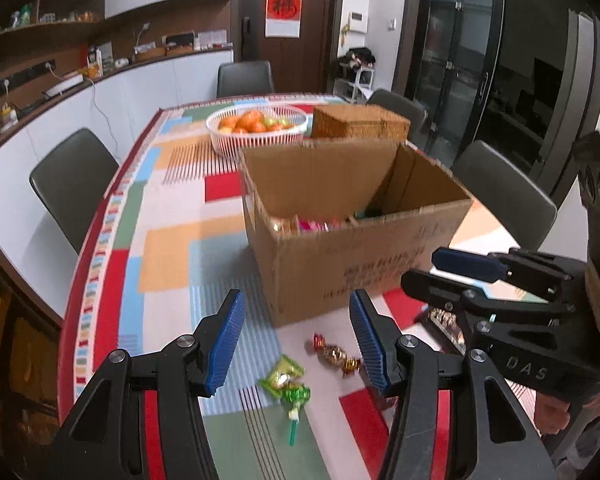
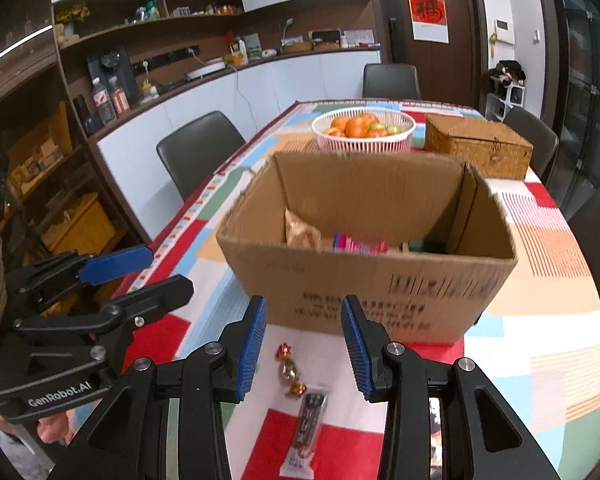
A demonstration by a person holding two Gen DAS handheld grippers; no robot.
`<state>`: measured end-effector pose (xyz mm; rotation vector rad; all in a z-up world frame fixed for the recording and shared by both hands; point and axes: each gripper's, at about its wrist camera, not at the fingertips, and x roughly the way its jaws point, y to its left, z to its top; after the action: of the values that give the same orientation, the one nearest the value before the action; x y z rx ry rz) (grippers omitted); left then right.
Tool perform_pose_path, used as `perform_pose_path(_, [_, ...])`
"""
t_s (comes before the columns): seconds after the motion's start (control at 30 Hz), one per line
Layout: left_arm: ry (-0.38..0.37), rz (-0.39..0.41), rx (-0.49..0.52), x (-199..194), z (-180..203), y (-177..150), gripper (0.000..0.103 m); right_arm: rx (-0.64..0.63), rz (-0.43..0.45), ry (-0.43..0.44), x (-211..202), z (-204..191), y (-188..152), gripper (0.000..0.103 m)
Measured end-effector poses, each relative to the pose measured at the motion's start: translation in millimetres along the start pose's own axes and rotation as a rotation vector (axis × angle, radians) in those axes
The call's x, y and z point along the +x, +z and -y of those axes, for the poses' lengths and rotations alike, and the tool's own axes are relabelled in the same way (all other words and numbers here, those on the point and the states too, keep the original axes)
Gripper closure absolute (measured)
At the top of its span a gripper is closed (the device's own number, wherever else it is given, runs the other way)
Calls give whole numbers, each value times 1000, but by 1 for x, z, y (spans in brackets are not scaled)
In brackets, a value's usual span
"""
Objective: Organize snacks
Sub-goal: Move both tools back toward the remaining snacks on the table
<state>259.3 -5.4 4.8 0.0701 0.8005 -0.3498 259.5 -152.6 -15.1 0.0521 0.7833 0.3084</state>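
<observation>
An open cardboard box point(image 1: 340, 264) point(image 2: 380, 280) stands on the patterned tablecloth and holds several wrapped snacks point(image 2: 340, 242). In front of it lie a gold-red wrapped candy point(image 1: 334, 355) point(image 2: 289, 370), a green wrapped candy point(image 1: 284, 378) with a green lollipop point(image 1: 296, 400), and a dark snack bar point(image 2: 306, 428). My left gripper point(image 1: 296, 340) is open and empty above the candies. My right gripper point(image 2: 304, 344) is open and empty above the gold candy and the bar. Each gripper shows in the other's view point(image 1: 460, 276) point(image 2: 140, 276).
A white basket of oranges point(image 1: 258, 128) point(image 2: 364, 128) and a wicker box point(image 1: 360, 122) point(image 2: 478, 148) stand behind the cardboard box. Grey chairs point(image 1: 72, 184) point(image 2: 200, 148) surround the table. A counter with shelves runs along the left wall.
</observation>
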Motion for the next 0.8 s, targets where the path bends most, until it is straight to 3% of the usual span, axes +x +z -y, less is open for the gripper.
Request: perform_pose_path(0.8, [-52,-220,-18,55,-7,-70,50,6,-254,1,59,-7,-77,63])
